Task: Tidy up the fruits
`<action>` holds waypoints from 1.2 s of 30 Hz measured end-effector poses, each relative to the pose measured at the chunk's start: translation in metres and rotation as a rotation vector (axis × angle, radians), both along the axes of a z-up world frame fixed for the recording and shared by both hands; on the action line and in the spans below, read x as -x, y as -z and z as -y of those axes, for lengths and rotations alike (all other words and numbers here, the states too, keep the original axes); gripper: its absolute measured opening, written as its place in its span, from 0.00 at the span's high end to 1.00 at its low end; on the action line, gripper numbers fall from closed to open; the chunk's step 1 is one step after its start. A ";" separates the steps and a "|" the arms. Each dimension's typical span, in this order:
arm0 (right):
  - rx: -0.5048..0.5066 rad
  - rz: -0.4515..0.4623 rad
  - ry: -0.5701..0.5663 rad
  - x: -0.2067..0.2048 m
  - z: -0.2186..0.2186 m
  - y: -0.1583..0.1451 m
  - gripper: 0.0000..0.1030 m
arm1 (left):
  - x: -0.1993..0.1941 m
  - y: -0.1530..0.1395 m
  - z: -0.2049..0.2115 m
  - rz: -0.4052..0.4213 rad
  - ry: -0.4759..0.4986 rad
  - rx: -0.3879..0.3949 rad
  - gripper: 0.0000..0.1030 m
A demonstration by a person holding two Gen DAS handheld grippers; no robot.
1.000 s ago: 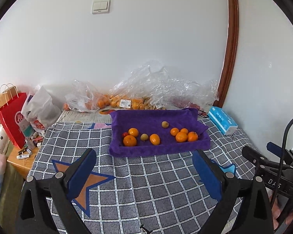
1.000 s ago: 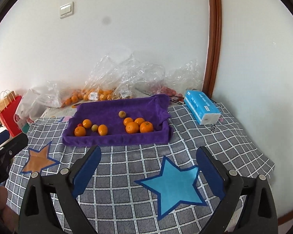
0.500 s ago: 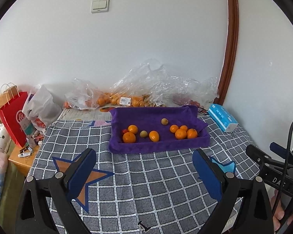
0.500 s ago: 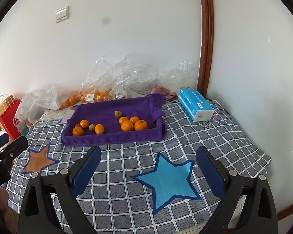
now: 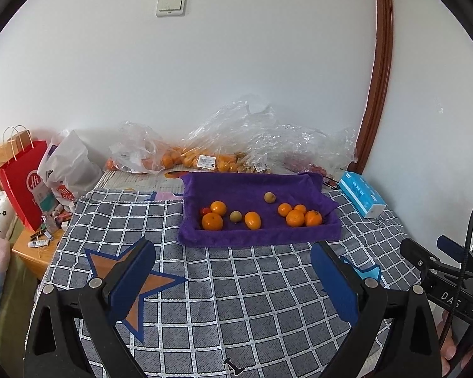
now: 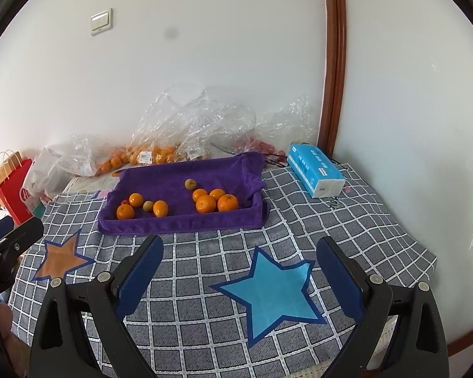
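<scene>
A purple cloth-lined tray rests on the checked tablecloth toward the back wall. Inside lie several oranges, two small greenish-brown fruits and a small red fruit. My left gripper hangs open over the cloth in front of the tray, holding nothing. Over the blue star patch, my right gripper is also open and empty. Both stand well short of the tray.
Clear plastic bags with more oranges lie against the wall behind the tray. A blue tissue pack sits to the right. Red and white shopping bags stand at the left. The table edge drops off at the right.
Both grippers have drawn back and risen a little, so the tray and fruit look slightly smaller and farther. The jaws stay wide apart and nothing has been touched.
</scene>
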State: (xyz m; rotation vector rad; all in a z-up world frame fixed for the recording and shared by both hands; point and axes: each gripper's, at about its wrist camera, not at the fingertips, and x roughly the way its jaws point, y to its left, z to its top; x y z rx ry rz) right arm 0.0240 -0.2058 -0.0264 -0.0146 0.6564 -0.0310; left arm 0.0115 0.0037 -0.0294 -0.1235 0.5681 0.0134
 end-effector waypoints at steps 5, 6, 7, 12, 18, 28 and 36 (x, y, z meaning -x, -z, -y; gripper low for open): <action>-0.009 0.001 0.005 -0.001 0.002 0.000 0.06 | 0.001 0.000 -0.002 0.007 -0.004 0.001 0.03; -0.008 0.002 0.005 0.000 0.002 0.000 0.06 | 0.001 0.000 -0.003 0.007 -0.004 0.003 0.03; -0.008 0.001 0.006 0.000 0.002 0.001 0.06 | 0.001 0.000 -0.003 0.006 -0.003 0.005 0.03; -0.006 -0.005 0.005 -0.002 0.001 0.002 0.06 | 0.001 0.001 -0.003 0.005 -0.005 0.002 0.03; -0.007 -0.012 0.007 -0.004 0.001 0.003 0.06 | 0.001 0.001 -0.004 0.005 -0.008 0.001 0.03; -0.008 -0.012 0.004 -0.004 0.000 0.006 0.06 | 0.000 0.001 -0.002 0.005 -0.008 -0.012 0.03; 0.000 -0.011 -0.001 -0.003 -0.003 0.007 0.06 | 0.002 0.001 -0.003 0.007 -0.010 -0.009 0.03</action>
